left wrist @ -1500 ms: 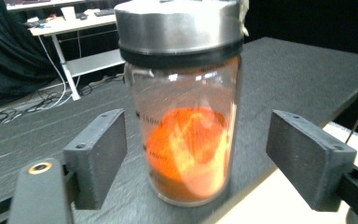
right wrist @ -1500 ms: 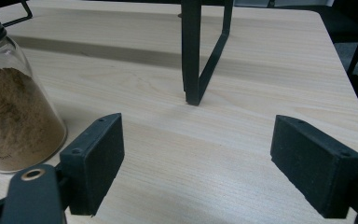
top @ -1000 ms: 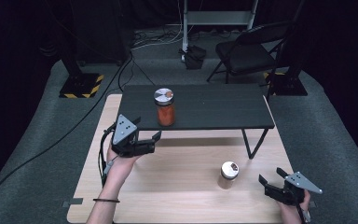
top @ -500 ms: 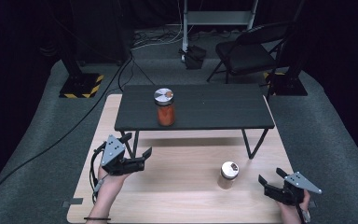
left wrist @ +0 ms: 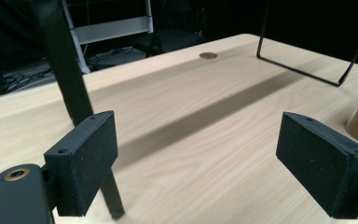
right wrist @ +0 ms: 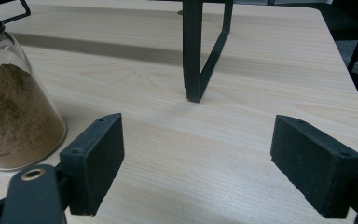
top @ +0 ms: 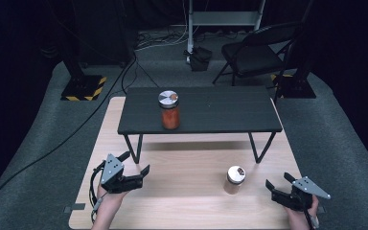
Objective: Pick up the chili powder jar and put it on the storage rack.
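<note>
Brown-powder jar (top: 234,179) upright on wooden surface (top: 187,191), at 9 o'clock of right gripper (top: 281,187), near but not touching. Right jaws spread, nothing between. Left gripper (top: 136,175) low over surface at 9 o'clock of jar, well apart, jaws spread, nothing between. Orange jar (top: 169,109) on black bench (top: 220,115), 11 o'clock.

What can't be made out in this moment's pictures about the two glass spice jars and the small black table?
- Brown-powder glass jar, right gripper view: lid cut off by the top edge; printed label too small to read.
- The same jar in the left gripper view: cut off by the right edge.
- Red-filled glass jar, high view: marking on its silver lid too small to tell.
- Small black table, high view: far legs hidden under its own top.
</note>
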### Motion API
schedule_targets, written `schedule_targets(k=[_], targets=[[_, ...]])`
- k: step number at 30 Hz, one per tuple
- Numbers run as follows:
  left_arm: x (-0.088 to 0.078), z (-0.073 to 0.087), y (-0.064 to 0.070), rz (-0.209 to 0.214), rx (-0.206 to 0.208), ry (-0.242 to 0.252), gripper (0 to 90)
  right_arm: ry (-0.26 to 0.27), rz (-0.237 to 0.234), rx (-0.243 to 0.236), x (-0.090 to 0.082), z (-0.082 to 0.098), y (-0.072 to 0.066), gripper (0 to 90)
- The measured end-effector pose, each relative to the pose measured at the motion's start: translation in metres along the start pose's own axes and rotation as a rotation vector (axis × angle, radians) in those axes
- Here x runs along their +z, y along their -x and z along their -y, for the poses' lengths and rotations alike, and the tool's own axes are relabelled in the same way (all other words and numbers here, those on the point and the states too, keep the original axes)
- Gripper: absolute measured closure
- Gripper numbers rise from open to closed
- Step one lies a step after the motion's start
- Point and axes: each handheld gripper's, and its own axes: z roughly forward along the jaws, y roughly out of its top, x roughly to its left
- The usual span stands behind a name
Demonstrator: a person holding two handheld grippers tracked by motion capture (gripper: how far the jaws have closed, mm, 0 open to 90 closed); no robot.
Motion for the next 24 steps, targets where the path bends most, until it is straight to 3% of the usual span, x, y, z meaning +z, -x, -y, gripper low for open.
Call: schedule_targets(k=[7, 17, 21, 24], targets=[[0.002, 0.026, 0.000, -0.007, -0.042, -0.024, 12.8, 0.001, 0.002, 0.001, 0.000, 0.000, 0.000, 16.4], [0.003, 0.044, 0.002, -0.033, -0.043, -0.058, 13.0, 0.000, 0.003, 0.001, 0.000, 0.000, 0.000, 16.4], [0.001, 0.052, 0.002, -0.037, -0.058, -0.048, 13.2, 0.000, 0.003, 0.000, 0.000, 0.000, 0.000, 16.4], [-0.002, 0.055, 0.004, -0.052, -0.043, -0.048, 13.2, 0.000, 0.002, -0.001, 0.000, 0.000, 0.000, 16.4]])
